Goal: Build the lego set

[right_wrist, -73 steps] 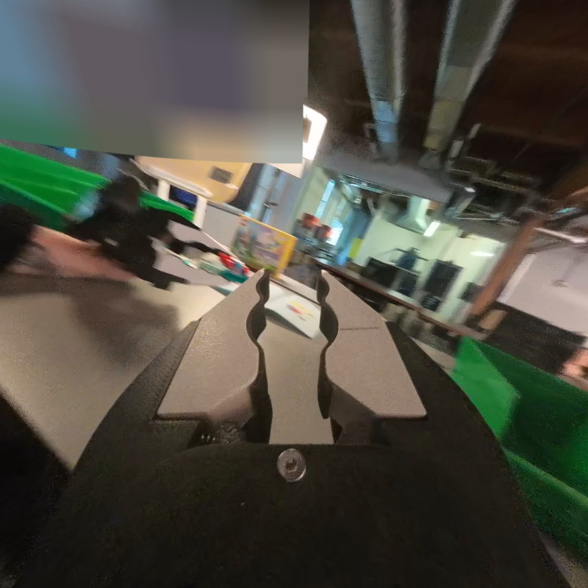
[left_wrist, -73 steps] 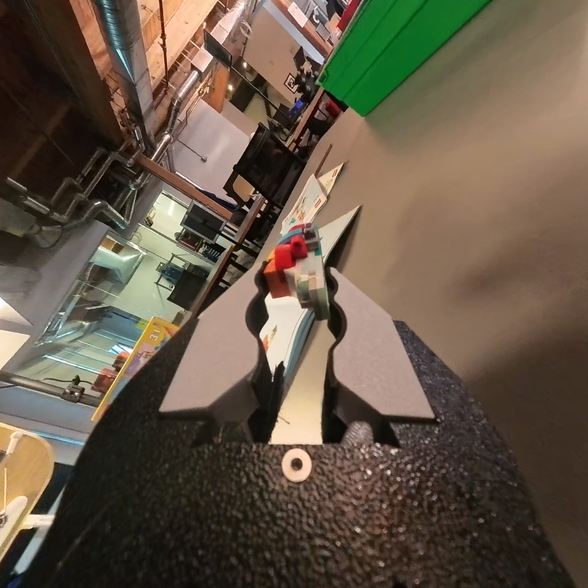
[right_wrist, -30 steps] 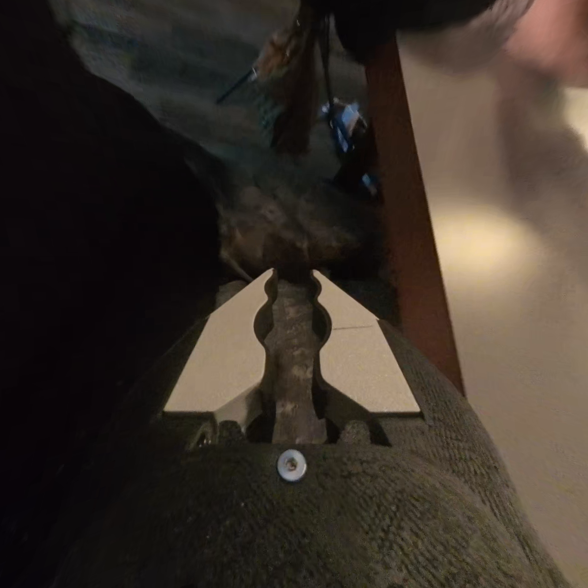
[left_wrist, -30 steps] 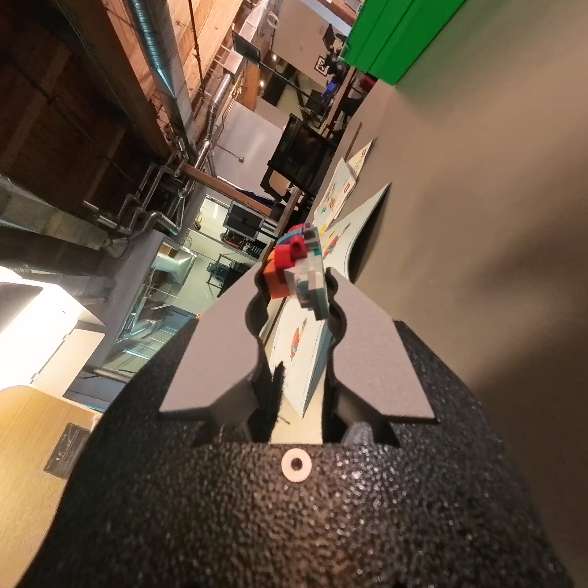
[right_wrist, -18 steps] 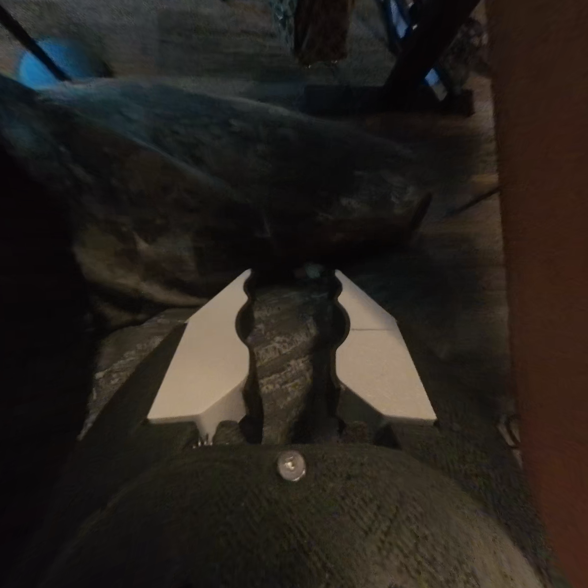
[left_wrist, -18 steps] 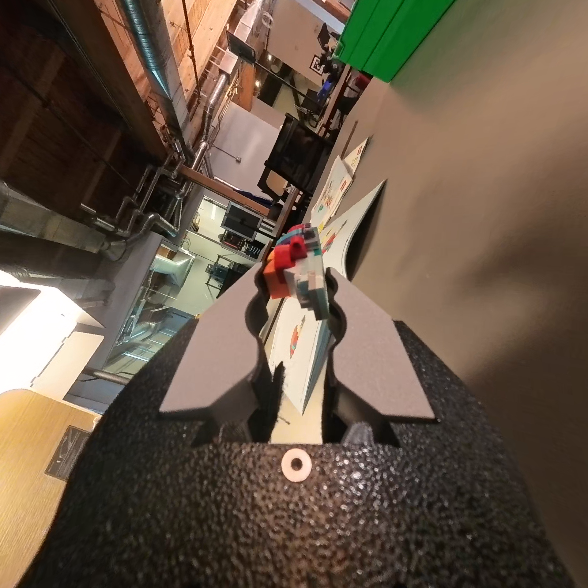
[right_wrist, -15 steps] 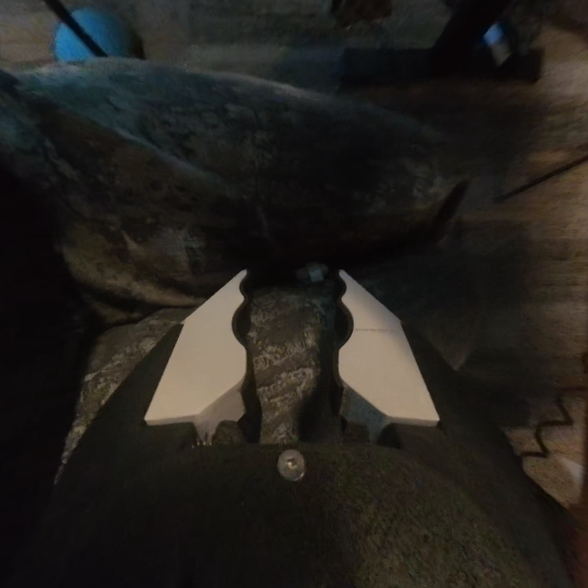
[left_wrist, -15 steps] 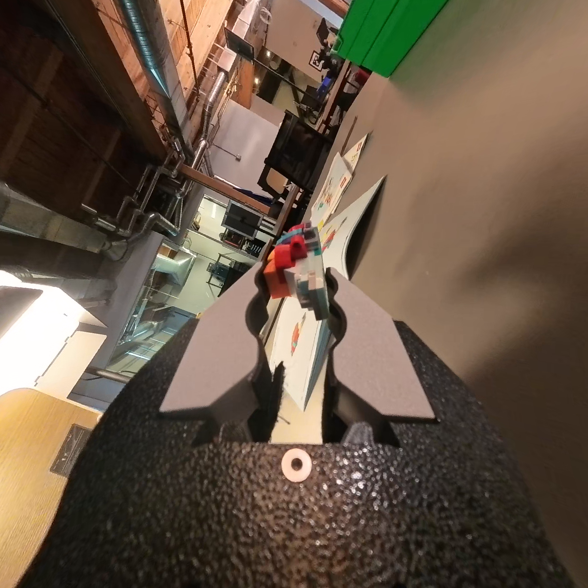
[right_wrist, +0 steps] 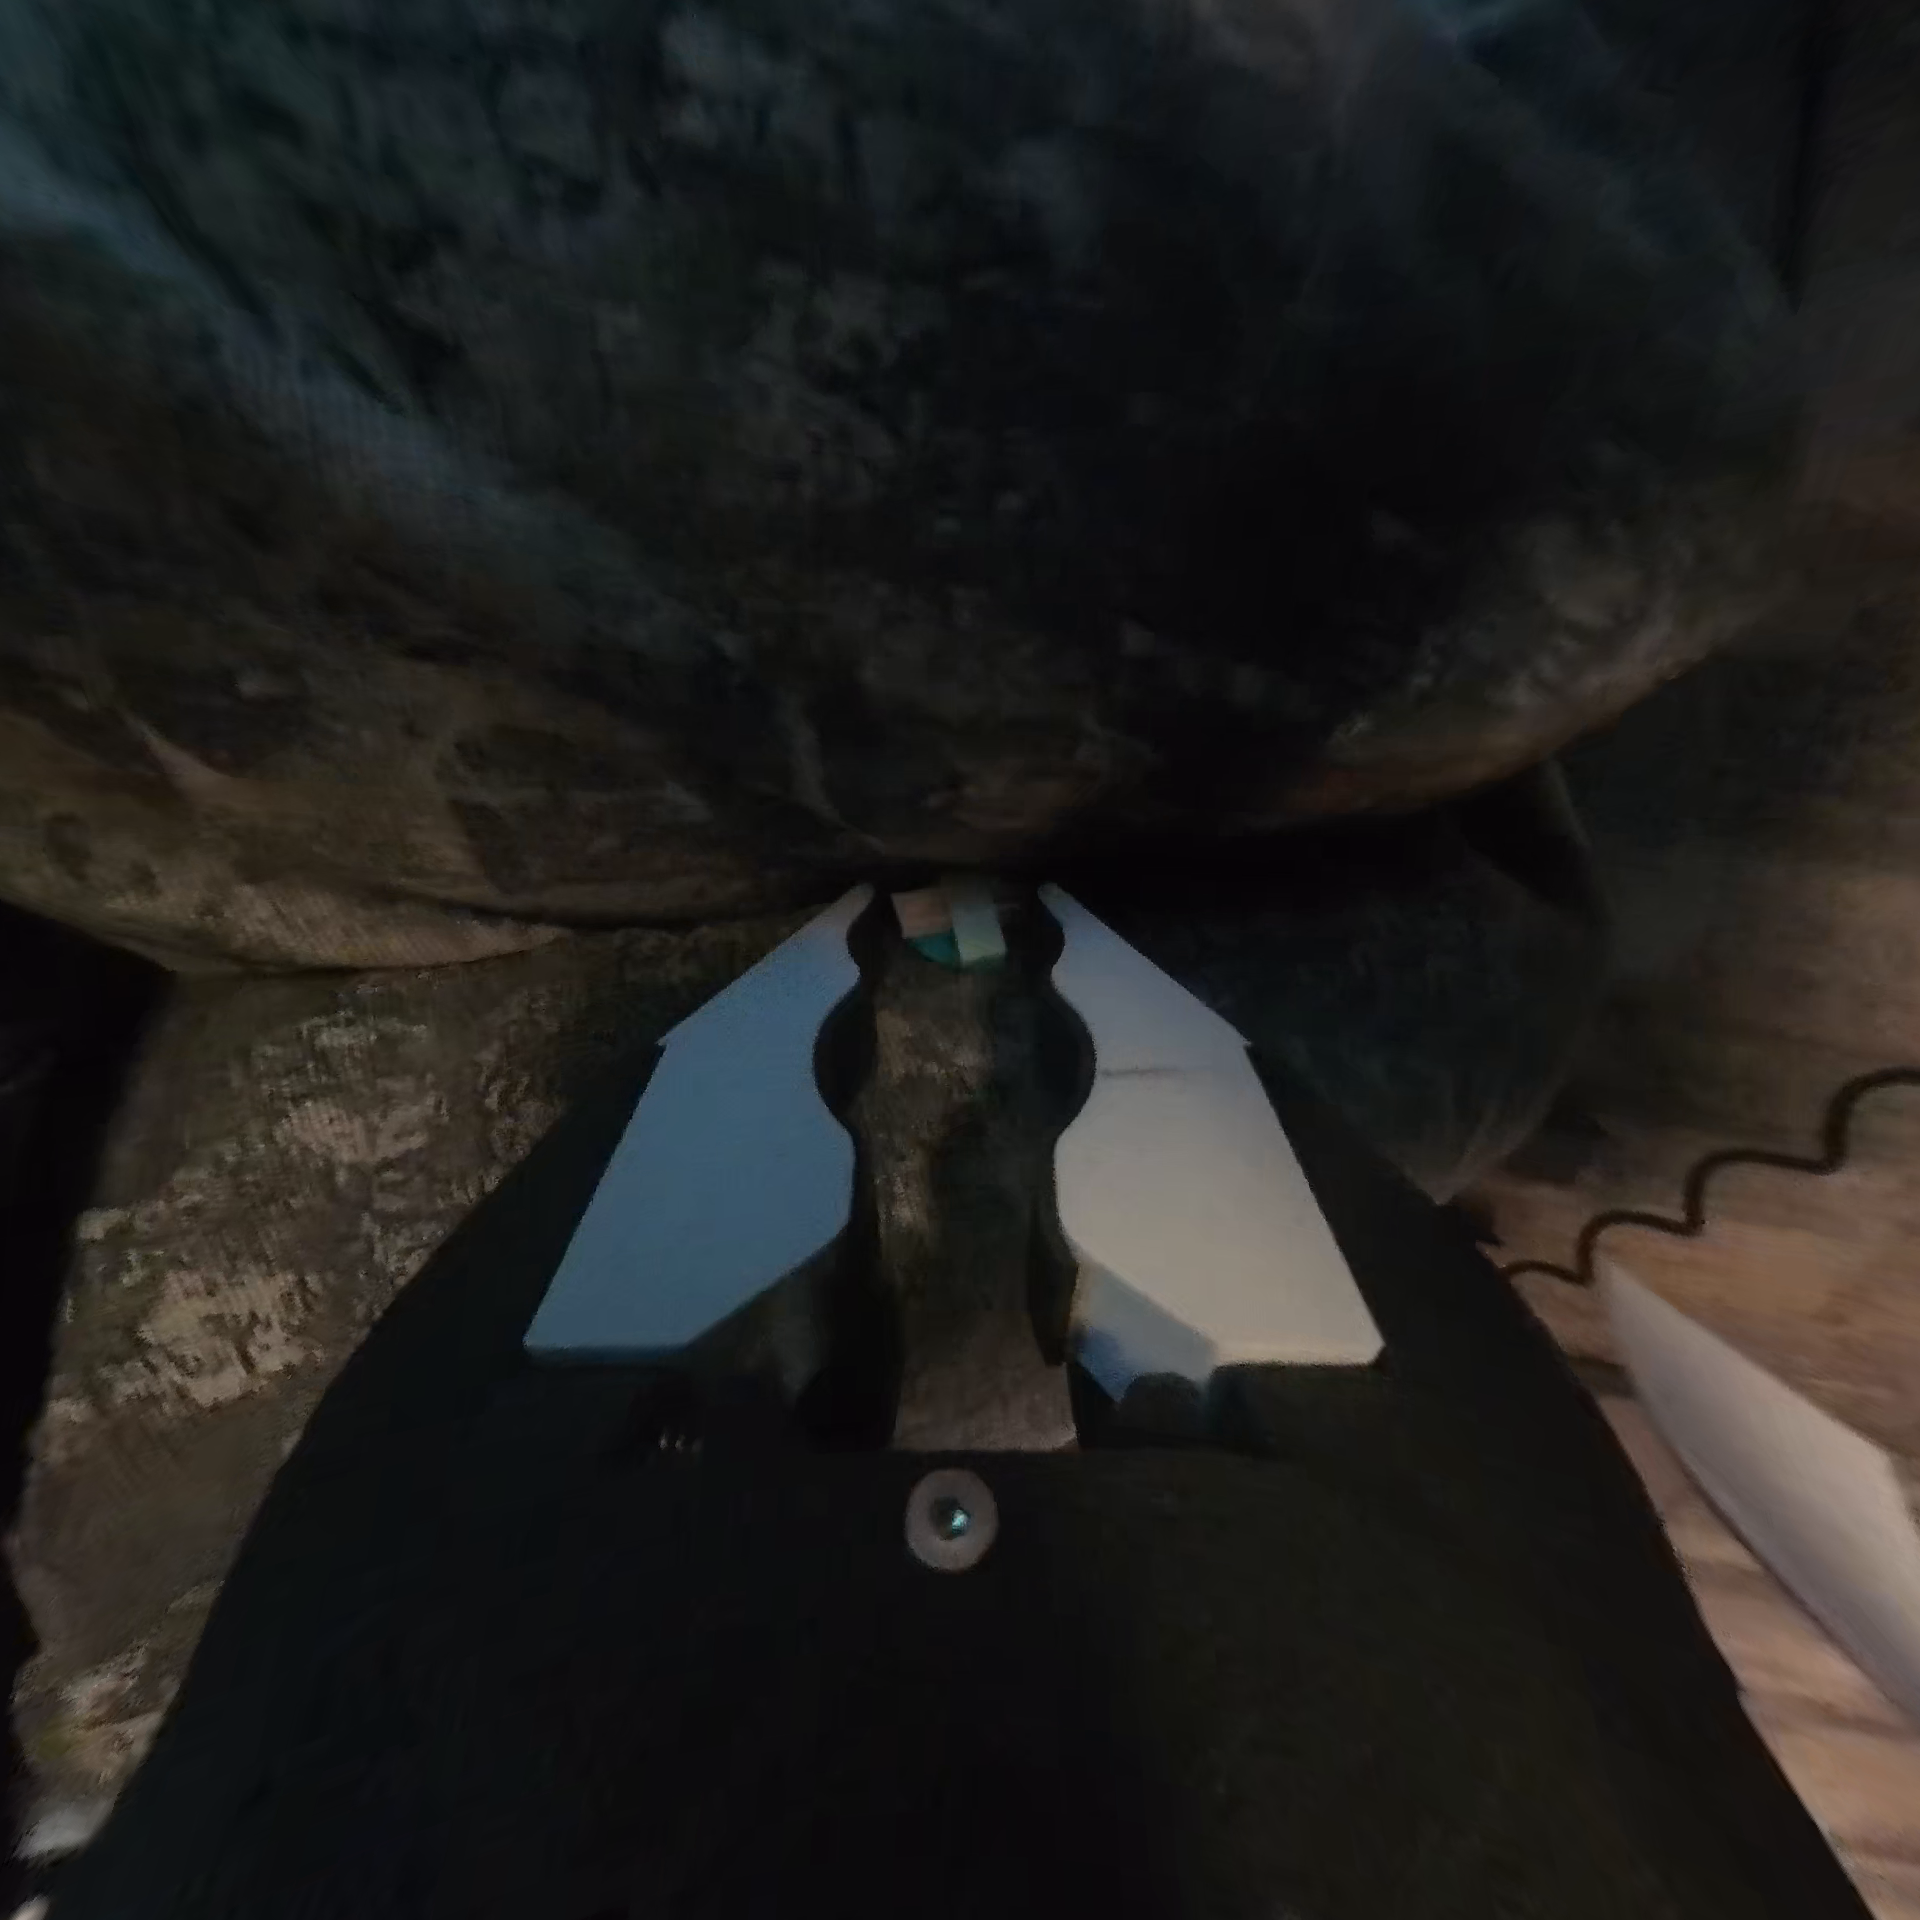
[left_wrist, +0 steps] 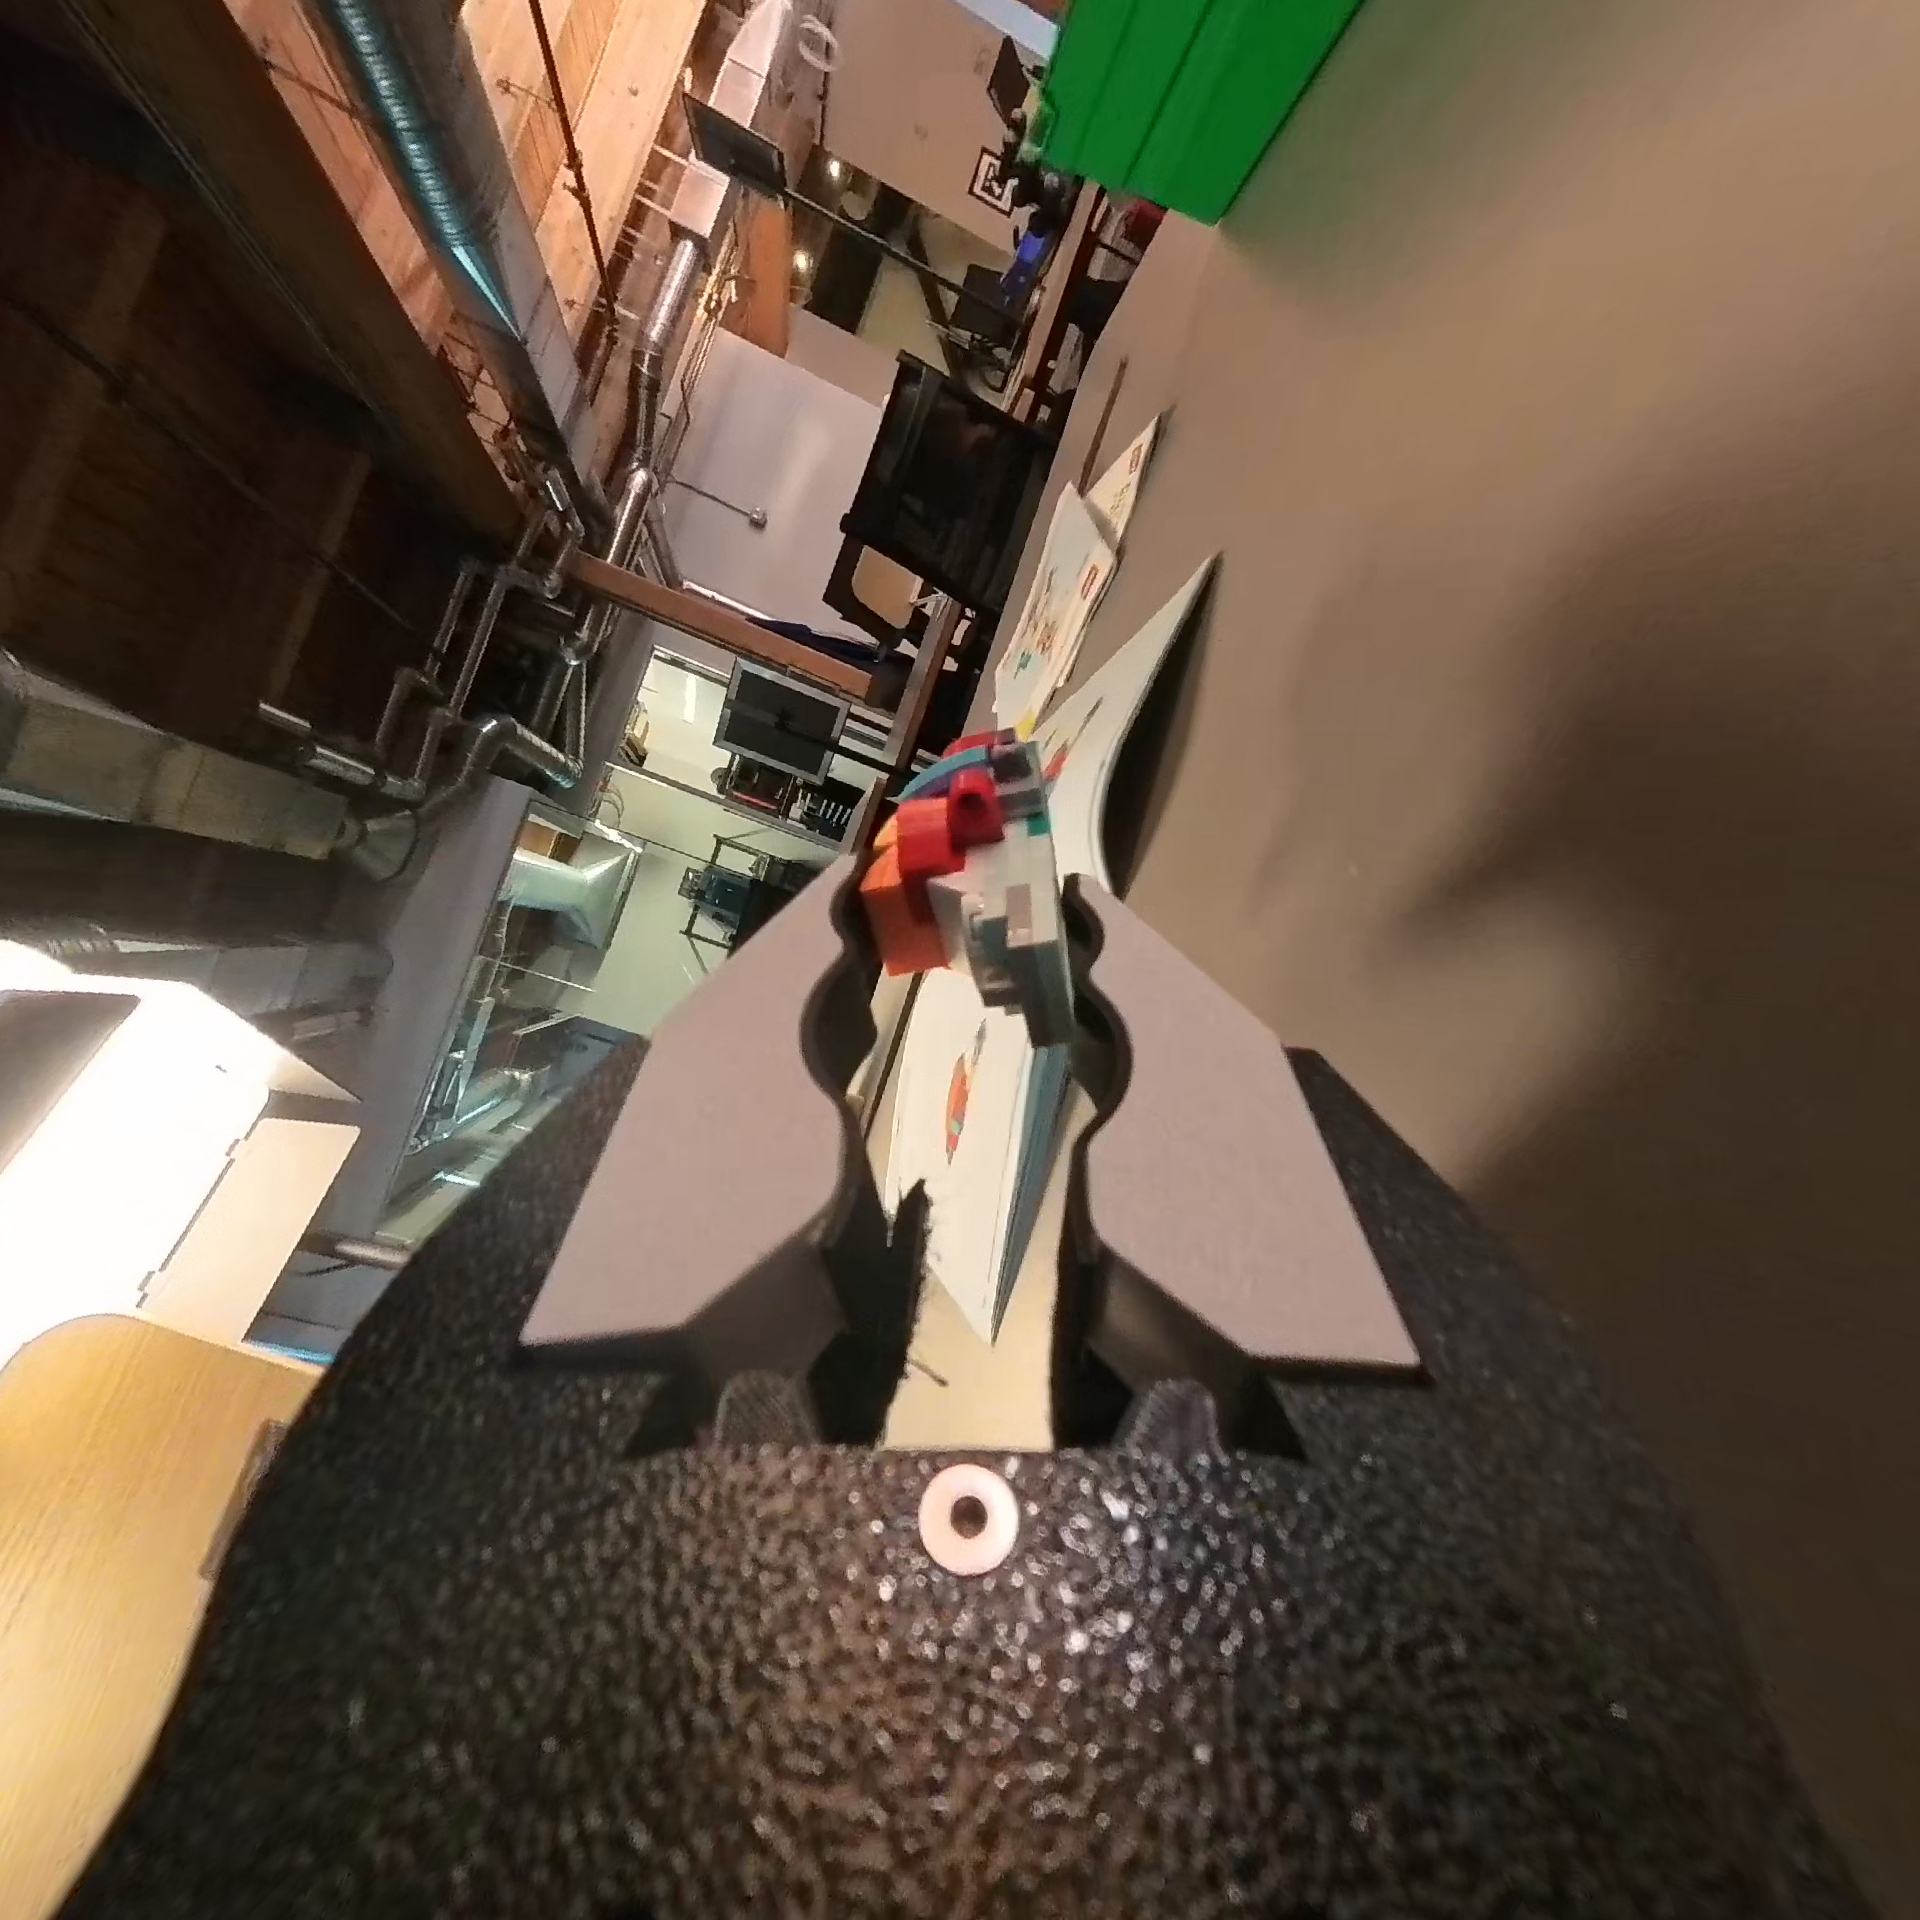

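Left gripper (left_wrist: 961, 914) is clamped on the half-built lego model (left_wrist: 971, 883), which sits right at the fingertips w/ its teal-and-grey base against the right finger and the orange and red bricks toward the left one. It's carried tilted, up off the tabletop (left_wrist: 1558, 623). Just beyond it an open instruction booklet (left_wrist: 977, 1132) lies on the tabletop, more leaflets (left_wrist: 1070, 592) past that, a green box (left_wrist: 1174, 94) far off at the back.

Right gripper (right_wrist: 951, 920) is down in a dark spot, close on mottled dark fabric (right_wrist: 935, 416), prob. clothing or a bag. Jaws stand partly apart. A small lego piece (right_wrist: 951, 925), teal and pale, sits between the tips; can't tell whether they pinch it yet or only frame it. A coiled cable (right_wrist: 1714, 1153) and a pale strip show at right.

Step in hand looks like fetching that loose piece. To do it well: centre the tips on it, close slow so it doesn't squirt into the fabric folds, check the hold before lifting. Keep the model level in the left gripper meanwhile, grip firm, no squeeze hard enough to pop bricks off.
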